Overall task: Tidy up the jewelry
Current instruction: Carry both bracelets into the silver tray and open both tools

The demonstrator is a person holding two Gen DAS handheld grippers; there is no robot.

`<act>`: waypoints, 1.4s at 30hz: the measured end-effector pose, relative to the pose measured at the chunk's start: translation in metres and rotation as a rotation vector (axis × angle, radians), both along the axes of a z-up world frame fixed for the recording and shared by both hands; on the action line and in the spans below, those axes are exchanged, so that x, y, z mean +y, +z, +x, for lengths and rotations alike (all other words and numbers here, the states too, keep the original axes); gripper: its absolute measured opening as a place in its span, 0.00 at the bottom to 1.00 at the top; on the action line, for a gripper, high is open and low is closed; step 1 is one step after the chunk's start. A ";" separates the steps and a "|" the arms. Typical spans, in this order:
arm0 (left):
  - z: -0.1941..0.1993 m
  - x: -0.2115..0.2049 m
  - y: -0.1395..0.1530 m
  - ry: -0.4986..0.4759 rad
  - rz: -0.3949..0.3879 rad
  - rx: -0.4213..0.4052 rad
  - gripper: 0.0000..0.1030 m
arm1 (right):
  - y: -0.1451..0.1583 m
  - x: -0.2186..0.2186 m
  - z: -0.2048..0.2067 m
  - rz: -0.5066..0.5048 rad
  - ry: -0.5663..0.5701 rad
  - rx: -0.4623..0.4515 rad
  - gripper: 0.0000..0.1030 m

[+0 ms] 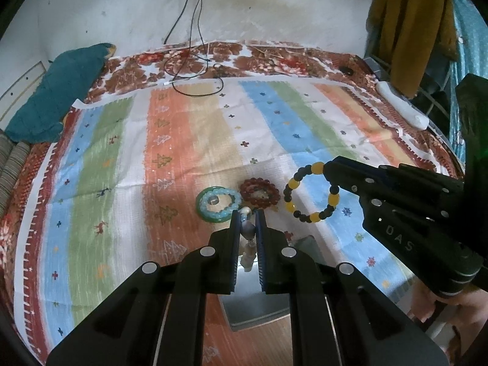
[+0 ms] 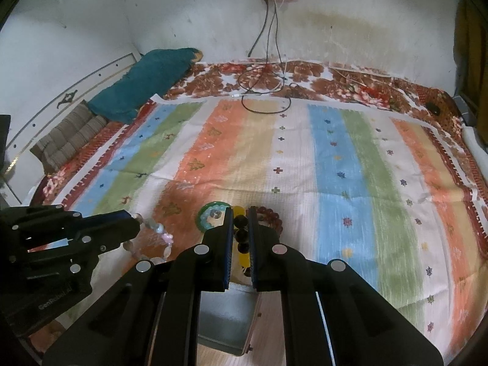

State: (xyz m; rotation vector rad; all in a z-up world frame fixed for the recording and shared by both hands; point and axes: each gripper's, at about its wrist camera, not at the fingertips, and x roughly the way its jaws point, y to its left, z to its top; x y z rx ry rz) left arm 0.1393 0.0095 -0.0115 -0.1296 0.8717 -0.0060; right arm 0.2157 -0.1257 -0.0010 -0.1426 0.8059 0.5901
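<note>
Low in the centre of the left wrist view, the left gripper (image 1: 247, 213) is pinched on a pale bead bracelet (image 1: 247, 231) that hangs between its fingers. At the right, the right gripper (image 1: 331, 172) is clamped on a yellow-and-black bead bracelet (image 1: 308, 193), which dangles in the air. Both look light, limp and slippery (strung beads swing), so gripping across a single bead seems safest. The green bangle (image 1: 213, 203) and red bead bracelet (image 1: 259, 193) lie touching on the striped cloth (image 1: 170, 140), above a box (image 1: 253, 311) at the bottom centre.

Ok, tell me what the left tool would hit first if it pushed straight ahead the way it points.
Probably the green bangle or the red bead bracelet on the striped cloth. Both lie just beyond the left tool, which grips a pale bead bracelet. Depth is unclear.
</note>
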 end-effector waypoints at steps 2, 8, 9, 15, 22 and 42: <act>-0.003 -0.001 0.000 -0.002 0.002 -0.004 0.09 | 0.001 -0.001 -0.004 0.004 0.002 -0.003 0.10; -0.009 -0.005 -0.003 -0.007 0.021 0.004 0.09 | 0.004 -0.004 -0.015 0.010 0.009 -0.009 0.10; -0.011 -0.006 -0.003 -0.009 0.019 0.004 0.09 | 0.003 -0.004 -0.017 0.007 0.012 -0.010 0.10; -0.020 -0.005 -0.004 -0.007 0.014 0.003 0.09 | 0.002 -0.005 -0.029 0.004 0.024 -0.005 0.10; -0.026 -0.005 -0.006 -0.009 0.012 0.006 0.10 | 0.001 -0.008 -0.041 0.009 0.033 0.006 0.10; -0.030 0.002 -0.013 0.037 0.021 0.051 0.23 | -0.010 -0.022 -0.028 -0.021 -0.052 0.082 0.28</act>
